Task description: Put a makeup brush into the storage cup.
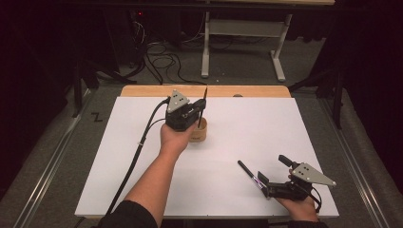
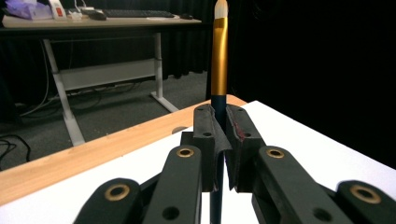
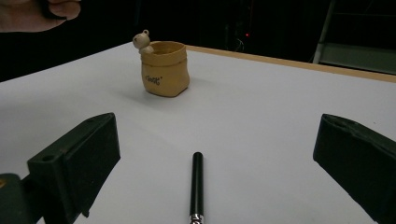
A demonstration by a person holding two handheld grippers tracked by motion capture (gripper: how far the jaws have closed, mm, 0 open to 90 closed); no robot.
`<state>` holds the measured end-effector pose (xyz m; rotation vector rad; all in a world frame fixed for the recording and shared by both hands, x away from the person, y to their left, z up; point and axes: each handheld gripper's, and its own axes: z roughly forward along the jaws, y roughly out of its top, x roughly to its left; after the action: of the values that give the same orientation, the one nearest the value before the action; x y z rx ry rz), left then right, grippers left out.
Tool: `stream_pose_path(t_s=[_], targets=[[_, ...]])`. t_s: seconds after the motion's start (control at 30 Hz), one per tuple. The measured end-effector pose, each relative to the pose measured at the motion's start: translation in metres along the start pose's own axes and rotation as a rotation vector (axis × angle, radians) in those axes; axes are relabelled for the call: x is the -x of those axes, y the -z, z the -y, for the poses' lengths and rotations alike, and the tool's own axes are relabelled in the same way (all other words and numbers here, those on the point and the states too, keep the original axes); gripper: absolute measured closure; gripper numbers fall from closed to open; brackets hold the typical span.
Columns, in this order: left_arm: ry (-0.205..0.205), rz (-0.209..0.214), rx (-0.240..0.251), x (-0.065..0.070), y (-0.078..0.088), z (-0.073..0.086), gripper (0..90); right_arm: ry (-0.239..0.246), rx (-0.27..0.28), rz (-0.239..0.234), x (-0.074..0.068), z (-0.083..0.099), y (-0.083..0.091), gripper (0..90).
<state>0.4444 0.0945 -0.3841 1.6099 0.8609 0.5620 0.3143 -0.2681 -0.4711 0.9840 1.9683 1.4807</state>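
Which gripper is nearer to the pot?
Left. The left gripper hovers just above the pot, gripping a brush; the right gripper is far off near the table's front edge.

Wooden table [image 1: 142,90], light-coloured top, mostly covered by a large white rectangular sheet [image 1: 247,128]; bare wood strip showing along the far edge. Table stands on grey carpeted floor [image 1: 43,156].

On the sheet, left of centre and toward the far side: small tan sack-shaped pot [image 3: 165,69], upright, open mouth up, dark lettering on its side, a little pale bear figure [image 3: 141,40] perched at its rim.

Near the front right: slim black pen [image 3: 196,186] lying flat on the sheet, silver band partway along. Well apart from the pot.
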Motion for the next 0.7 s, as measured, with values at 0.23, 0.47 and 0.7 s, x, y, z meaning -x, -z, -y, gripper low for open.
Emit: stream_pose_path(t_s=[0.23,0.47,0.7], targets=[[-0.023,-0.003,0.015,0.004,-0.009,-0.005,83.5,0.000,0.001,0.001,0.000,0.000,0.000,0.6],[-0.020,-0.025,0.019,0.001,-0.016,-0.004,83.4,-0.006,0.004,0.002,0.001,0.000,0.001,0.5],[-0.002,-0.028,0.013,-0.002,-0.019,-0.003,83.4,-0.016,-0.001,0.002,0.001,0.000,0.000,0.5]])
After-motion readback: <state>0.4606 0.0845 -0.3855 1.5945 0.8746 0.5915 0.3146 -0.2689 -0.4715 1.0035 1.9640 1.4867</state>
